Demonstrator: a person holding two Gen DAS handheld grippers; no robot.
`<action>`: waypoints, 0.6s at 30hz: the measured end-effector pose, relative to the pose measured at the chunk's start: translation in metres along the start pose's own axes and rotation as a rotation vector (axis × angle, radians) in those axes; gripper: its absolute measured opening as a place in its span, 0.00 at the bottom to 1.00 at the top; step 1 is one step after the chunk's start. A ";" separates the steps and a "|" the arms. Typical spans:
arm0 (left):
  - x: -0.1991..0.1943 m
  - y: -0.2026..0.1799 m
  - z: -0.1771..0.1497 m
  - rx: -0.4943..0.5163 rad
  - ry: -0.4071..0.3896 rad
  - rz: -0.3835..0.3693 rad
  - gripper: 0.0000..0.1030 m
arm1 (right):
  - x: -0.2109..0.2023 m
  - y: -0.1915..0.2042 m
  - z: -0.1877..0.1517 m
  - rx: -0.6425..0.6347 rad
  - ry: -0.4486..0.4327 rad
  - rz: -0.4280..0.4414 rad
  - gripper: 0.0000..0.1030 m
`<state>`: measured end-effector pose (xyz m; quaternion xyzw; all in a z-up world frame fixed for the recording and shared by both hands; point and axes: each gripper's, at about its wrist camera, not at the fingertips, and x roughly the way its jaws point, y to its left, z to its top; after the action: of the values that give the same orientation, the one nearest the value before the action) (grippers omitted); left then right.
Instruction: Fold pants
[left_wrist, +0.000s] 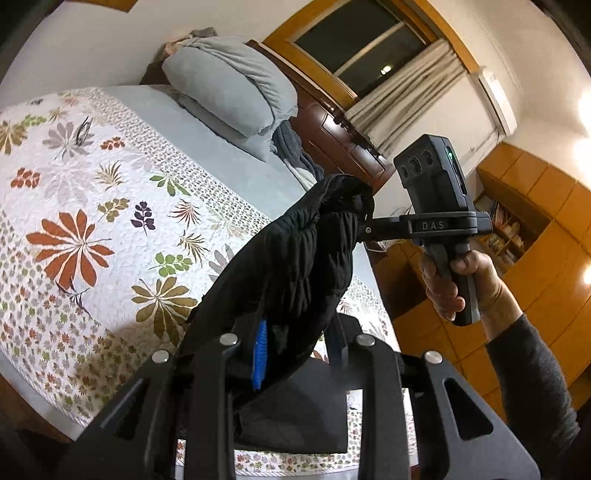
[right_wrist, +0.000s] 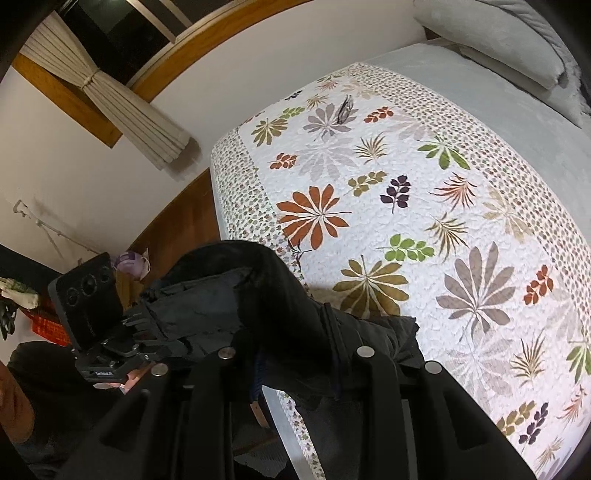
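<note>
We hold the black pants (left_wrist: 295, 258) up off the bed (left_wrist: 229, 155), stretched between our two grippers. In the left wrist view, our left gripper (left_wrist: 291, 354) is closed narrowly on a bunch of the cloth at the near bottom edge, with a ribbed blue pad (left_wrist: 260, 354) showing beside the fabric. Farther off to the right, our right gripper (left_wrist: 360, 218) pinches the other gathered end of the pants, its fingers buried in the folds; our right hand (left_wrist: 458, 280) wraps its dark handle, which carries the letters DAS.

In the right wrist view, the right gripper (right_wrist: 295, 365) is likewise clamped on the cloth, and the left gripper (right_wrist: 159, 332) at the near left grips the far bunch, its jaws drawn in on the fabric.

The pants are soft, matte and crumpled into ridged pleats where they are squeezed, with a smoother panel hanging below.

Beneath lies a quilted white bedspread (left_wrist: 110, 206) printed with large leaves in rust, olive, green and grey, edged by a band of small dotted motifs. A plump pale grey pillow (left_wrist: 229, 92) sits at the far end, against the dark wooden headboard (left_wrist: 332, 133). A cream curtain (right_wrist: 122, 107) is tied back by the wood-framed window (left_wrist: 362, 48).
</note>
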<state>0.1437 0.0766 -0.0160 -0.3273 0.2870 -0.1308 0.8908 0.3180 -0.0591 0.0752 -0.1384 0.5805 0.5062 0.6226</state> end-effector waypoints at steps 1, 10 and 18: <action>0.002 -0.004 -0.001 0.013 0.002 0.006 0.24 | -0.002 -0.002 -0.003 0.003 -0.005 0.000 0.27; 0.021 -0.031 -0.013 0.070 0.027 0.021 0.24 | -0.015 -0.026 -0.033 0.041 -0.045 0.009 0.27; 0.037 -0.053 -0.027 0.129 0.030 0.045 0.24 | -0.022 -0.046 -0.059 0.061 -0.074 0.014 0.27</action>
<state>0.1548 0.0077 -0.0130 -0.2605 0.2987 -0.1338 0.9083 0.3241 -0.1345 0.0585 -0.0964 0.5734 0.4974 0.6438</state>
